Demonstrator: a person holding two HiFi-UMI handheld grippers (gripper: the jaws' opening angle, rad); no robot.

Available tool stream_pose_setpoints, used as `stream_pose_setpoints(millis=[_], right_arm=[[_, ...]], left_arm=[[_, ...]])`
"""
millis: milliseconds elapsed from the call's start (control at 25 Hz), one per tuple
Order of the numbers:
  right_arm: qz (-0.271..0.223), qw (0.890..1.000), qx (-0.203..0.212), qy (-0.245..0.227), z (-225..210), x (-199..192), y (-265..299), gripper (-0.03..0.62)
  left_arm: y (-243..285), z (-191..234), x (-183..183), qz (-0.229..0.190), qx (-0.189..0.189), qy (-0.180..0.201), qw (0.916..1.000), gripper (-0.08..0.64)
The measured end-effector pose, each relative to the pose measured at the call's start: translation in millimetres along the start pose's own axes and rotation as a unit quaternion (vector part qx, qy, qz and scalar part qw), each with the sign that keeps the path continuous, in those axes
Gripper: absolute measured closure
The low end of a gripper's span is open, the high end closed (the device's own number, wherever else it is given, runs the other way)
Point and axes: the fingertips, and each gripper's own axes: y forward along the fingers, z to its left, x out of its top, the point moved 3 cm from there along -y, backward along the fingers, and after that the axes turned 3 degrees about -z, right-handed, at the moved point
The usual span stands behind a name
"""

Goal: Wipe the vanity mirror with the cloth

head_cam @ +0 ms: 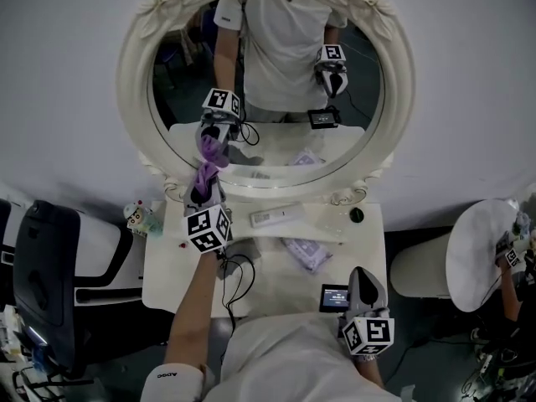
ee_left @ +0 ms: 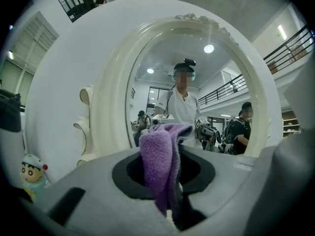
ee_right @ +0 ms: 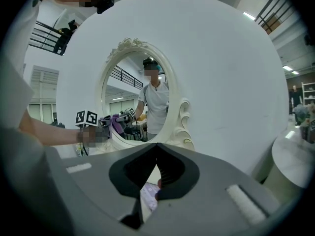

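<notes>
As the left gripper (head_cam: 204, 193) pinches the purple cloth (ee_left: 160, 166) at the lower edge of the vanity mirror (head_cam: 285, 82) (right gripper (head_cam: 362, 281) pressed together, empty), wiping seems just begun; next it calls for sweeping across the glass.

So the white table (head_cam: 167, 283) has a fair bit of clutter. There's a little cartoon figurine (head_cam: 138, 216) standing just off its back left corner, a long white box (head_cam: 276, 216) lying near the back, and a purple patterned packet (head_cam: 306, 254) just in front of that. A small dark round thing (head_cam: 357, 215) sits at the back right. A black cable (head_cam: 239, 275) loops across the middle, and a small screen device (head_cam: 334, 297) is at the front edge. There's a black chair (head_cam: 46, 283) to the left and a round white side table (head_cam: 477, 254) off to the right.
</notes>
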Motion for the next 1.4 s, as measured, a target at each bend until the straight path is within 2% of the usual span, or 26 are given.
stream_pose_setpoints(millis=[160, 360, 640, 800, 920, 1080, 1200, 1400], right_arm=[[-0.001, 1.000, -0.004, 0.003, -7.5, -1.1, -4.2, 0.585], [0.000, 1.000, -0.023, 0.006, -19.2, -3.6, -13.8, 0.584], [0.004, 0.996, -0.090, 0.010, -50.8, -13.7, -45.2, 0.584], [0.012, 0.991, -0.132, 0.018, -66.2, -17.1, -64.1, 0.584], [0.016, 0.987, -0.156, 0.019, -74.5, -18.9, -76.2, 0.584], [0.019, 0.986, -0.166, 0.019, -76.0, -18.8, -79.0, 0.584], [0.020, 0.988, -0.153, 0.015, -72.7, -19.5, -71.1, 0.584], [0.018, 0.992, -0.122, 0.004, -56.0, -15.6, -54.9, 0.584]], left_arm=[[-4.0, -44.5, -5.8, 0.000, -0.051, 0.019, 0.9985, 0.469], [0.7, -112.3, -28.2, 0.016, -0.122, 0.036, 0.9917, 0.469], [10.0, -213.9, -68.2, 0.043, -0.222, 0.051, 0.9727, 0.469], [18.6, -253.8, -89.6, 0.061, -0.259, 0.043, 0.9629, 0.469], [23.0, -262.6, -96.1, 0.064, -0.264, 0.035, 0.9616, 0.469], [32.2, -247.8, -98.4, 0.078, -0.254, 0.024, 0.9636, 0.469], [33.7, -237.6, -100.8, 0.080, -0.251, 0.049, 0.9633, 0.469], [31.6, -196.5, -106.2, 0.091, -0.218, 0.064, 0.9695, 0.469]])
